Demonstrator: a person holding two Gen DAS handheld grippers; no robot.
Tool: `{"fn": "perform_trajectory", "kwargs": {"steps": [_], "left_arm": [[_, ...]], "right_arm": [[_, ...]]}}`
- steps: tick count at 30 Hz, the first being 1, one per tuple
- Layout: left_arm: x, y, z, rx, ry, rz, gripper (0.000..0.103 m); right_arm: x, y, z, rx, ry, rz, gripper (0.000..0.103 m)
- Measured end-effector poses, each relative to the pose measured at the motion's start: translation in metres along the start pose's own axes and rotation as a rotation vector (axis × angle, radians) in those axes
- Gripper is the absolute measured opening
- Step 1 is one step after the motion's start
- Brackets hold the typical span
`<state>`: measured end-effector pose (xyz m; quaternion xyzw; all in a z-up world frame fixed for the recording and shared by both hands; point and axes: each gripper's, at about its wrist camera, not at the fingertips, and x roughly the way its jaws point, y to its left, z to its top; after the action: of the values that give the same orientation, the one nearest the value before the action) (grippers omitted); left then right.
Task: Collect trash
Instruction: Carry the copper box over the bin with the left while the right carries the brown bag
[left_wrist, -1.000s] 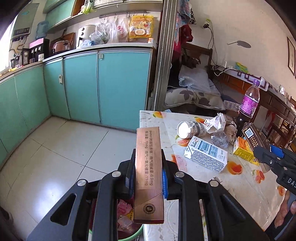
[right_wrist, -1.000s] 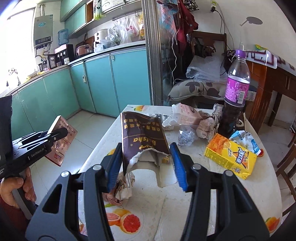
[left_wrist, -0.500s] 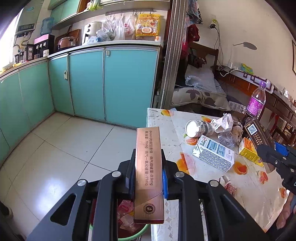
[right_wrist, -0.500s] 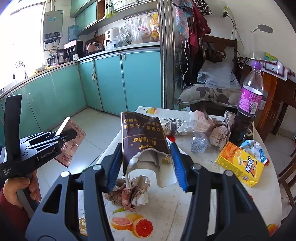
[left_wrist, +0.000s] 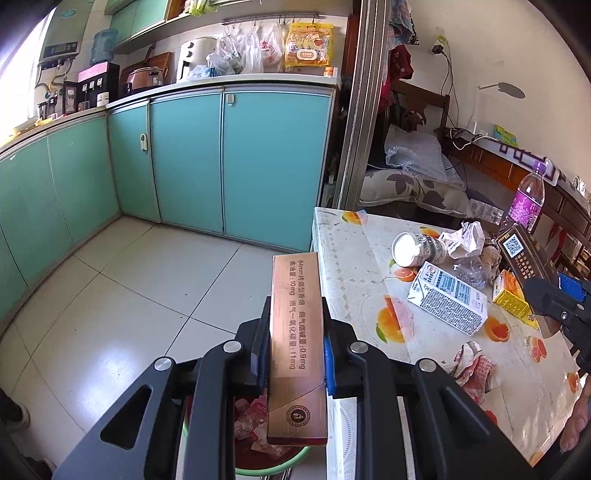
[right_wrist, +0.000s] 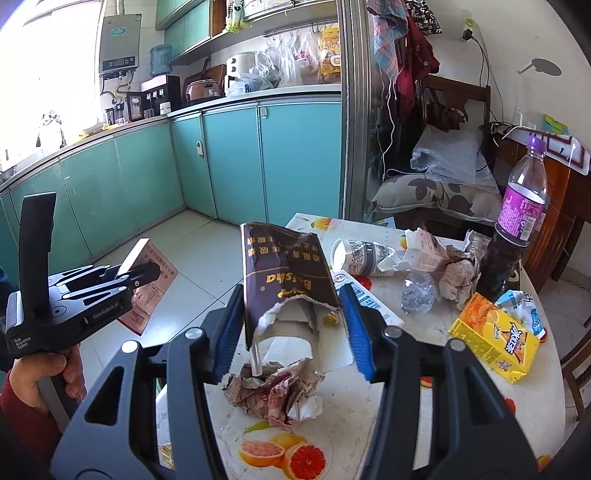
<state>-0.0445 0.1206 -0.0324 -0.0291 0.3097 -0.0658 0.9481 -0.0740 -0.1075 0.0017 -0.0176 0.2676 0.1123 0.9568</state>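
My left gripper (left_wrist: 293, 354) is shut on a long copper cigarette carton (left_wrist: 297, 332) and holds it over a green-rimmed trash bin (left_wrist: 258, 461) beside the table. In the right wrist view the carton (right_wrist: 151, 284) sticks out of the left gripper at the left. My right gripper (right_wrist: 291, 325) is shut on a torn dark brown cigarette carton (right_wrist: 286, 273) and holds it above the table (right_wrist: 406, 406), over a crumpled paper wad (right_wrist: 273, 391). The right gripper also shows at the right edge of the left wrist view (left_wrist: 554, 299).
On the fruit-print table lie a white milk carton (left_wrist: 447, 302), a tipped paper cup (left_wrist: 410, 249), crumpled wrappers (right_wrist: 443, 258), a yellow juice box (right_wrist: 495, 338) and a purple-label bottle (right_wrist: 517, 229). Teal cabinets (left_wrist: 236, 158) line the tiled floor (left_wrist: 110, 295).
Both grippers have drawn back from the table while keeping their cartons. More of the table and the paper wad now shows under the right gripper.
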Motion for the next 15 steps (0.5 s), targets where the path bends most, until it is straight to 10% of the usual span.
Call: {"fn": "perform_trajectory", "kwargs": {"steps": [15], "left_arm": [[0.015, 0.029, -0.016, -0.01, 0.064, 0.071, 0.02]], "right_arm": [[0.018, 0.026, 0.009, -0.055, 0.018, 0.052, 0.05]]}}
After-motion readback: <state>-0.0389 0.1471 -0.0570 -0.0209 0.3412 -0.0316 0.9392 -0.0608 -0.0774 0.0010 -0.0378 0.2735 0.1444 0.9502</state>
